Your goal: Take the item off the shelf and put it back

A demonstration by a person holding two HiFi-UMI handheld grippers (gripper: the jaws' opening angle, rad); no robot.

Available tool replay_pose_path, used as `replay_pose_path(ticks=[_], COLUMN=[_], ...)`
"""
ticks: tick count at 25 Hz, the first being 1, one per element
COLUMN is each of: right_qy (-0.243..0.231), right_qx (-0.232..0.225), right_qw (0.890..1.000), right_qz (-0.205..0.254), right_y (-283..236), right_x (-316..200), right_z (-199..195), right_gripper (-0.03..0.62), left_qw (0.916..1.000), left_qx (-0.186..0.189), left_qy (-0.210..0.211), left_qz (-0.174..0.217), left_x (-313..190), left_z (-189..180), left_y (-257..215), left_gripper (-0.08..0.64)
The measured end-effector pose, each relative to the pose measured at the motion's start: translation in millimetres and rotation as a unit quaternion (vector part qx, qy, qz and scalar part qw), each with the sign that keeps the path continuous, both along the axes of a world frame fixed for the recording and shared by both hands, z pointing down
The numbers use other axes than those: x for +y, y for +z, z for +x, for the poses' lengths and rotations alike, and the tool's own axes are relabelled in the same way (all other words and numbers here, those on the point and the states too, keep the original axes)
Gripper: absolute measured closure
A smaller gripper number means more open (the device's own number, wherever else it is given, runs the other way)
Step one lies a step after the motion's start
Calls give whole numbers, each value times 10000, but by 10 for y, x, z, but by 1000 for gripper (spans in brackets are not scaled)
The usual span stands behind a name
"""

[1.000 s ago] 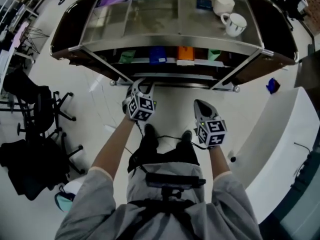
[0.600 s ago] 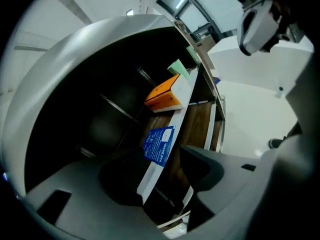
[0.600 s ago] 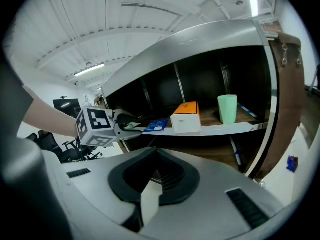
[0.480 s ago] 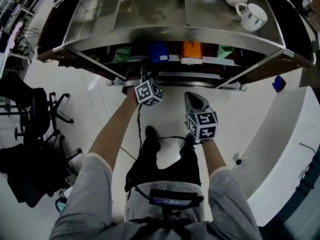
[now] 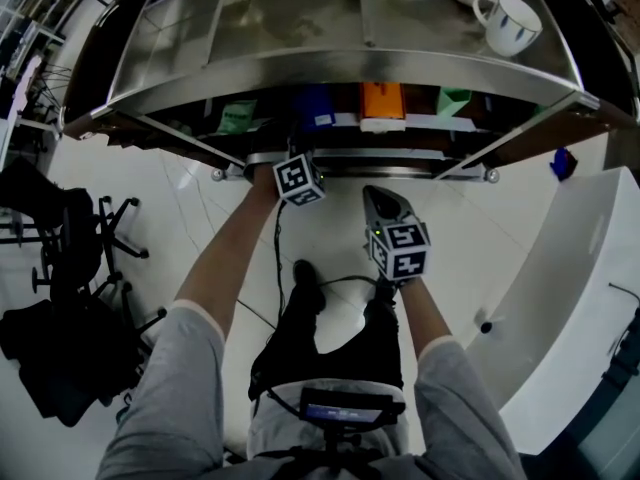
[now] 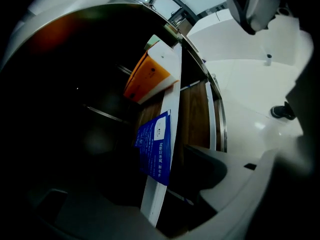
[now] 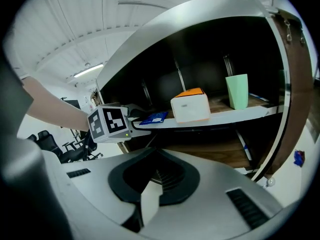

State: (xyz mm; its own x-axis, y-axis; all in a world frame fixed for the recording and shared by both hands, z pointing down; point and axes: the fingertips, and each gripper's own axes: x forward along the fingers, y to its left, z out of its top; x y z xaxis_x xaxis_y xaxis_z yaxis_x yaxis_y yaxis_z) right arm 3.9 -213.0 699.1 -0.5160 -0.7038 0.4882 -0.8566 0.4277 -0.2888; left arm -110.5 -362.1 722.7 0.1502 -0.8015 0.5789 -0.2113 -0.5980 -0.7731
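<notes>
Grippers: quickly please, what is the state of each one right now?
Left gripper: open, jaws have just been opening; blue packet between them, not gripped.
Right gripper: jaws shut, holding nothing.

A white mug (image 5: 510, 23) stands upright at top right; a black office chair (image 5: 75, 233) sits far left.

I see the blue packet (image 6: 156, 146), thin, with white print and a small white label, lying flat on the white shelf board (image 6: 169, 91) and reaching its front edge. It sits just ahead of my left gripper (image 7: 134, 115), whose jaws have just been opening. Neither pad presses on it.
</notes>
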Motion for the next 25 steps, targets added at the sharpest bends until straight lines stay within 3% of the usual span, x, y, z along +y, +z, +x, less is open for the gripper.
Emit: replay_pose_path(ticks=[4, 6, 12, 25], right_qy=[32, 61, 71, -13], right_qx=[22, 31, 30, 128], right_qw=[10000, 10000, 9999, 9999], right_qz=[-33, -49, -66, -19], right_y=[29, 39, 23, -254], right_x=[30, 32, 12, -17], right_z=[39, 78, 122, 105], right_gripper=[583, 583, 583, 583], left_qw=[9999, 9996, 9992, 9988], left_qx=[-81, -113, -146, 375], left_qy=[-104, -125, -90, -19], left_qz=[93, 211, 349, 322], left_x=[-39, -44, 20, 280], left_z=[-34, -35, 5, 68], left_y=[18, -13, -92, -438], left_gripper=[291, 394, 525, 549])
